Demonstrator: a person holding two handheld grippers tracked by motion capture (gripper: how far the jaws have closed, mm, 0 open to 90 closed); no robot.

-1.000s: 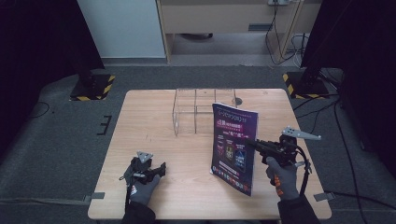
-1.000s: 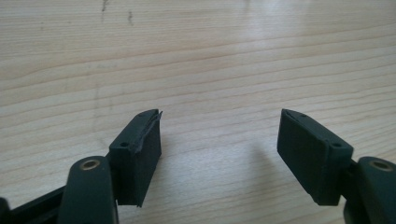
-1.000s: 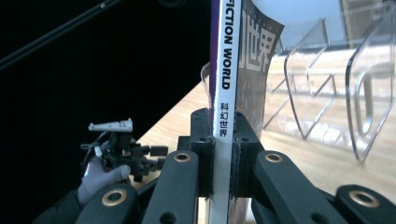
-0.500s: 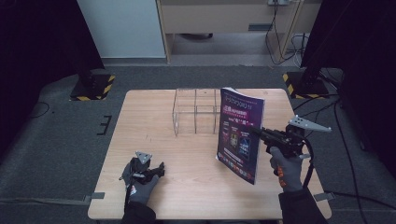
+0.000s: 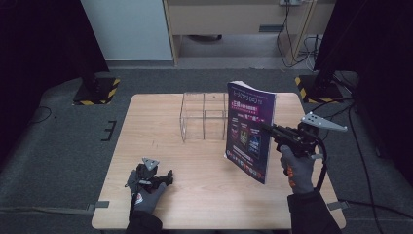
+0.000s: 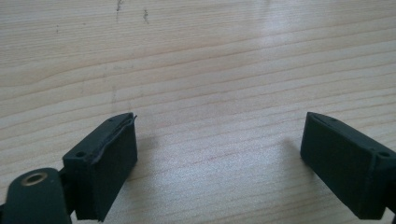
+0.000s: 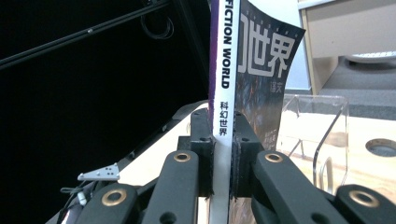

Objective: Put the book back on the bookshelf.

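A purple-covered magazine (image 5: pixel 249 131) hangs upright above the right half of the wooden table (image 5: pixel 146 122), its cover facing me. My right gripper (image 5: pixel 267 128) is shut on its spine edge; in the right gripper view the white spine (image 7: pixel 225 70) reading "FICTION WORLD" stands clamped between the two black jaws of that gripper (image 7: pixel 222 154). A clear acrylic rack (image 5: pixel 203 116) with dividers stands at the table's far middle, just left of the magazine. My left gripper (image 5: pixel 168 176) rests on the table near the front left, open, with bare wood between its pads (image 6: pixel 112 163).
Two yellow-and-black striped stand bases (image 5: pixel 95 91) sit on the grey floor at the table's far corners. A cabinet (image 5: pixel 234 19) and cables lie behind. A round hole (image 7: pixel 382 147) is in the tabletop beside the rack.
My right gripper has lifted the magazine and carried it back and up toward the rack, turning it more upright. The left gripper has stayed still.
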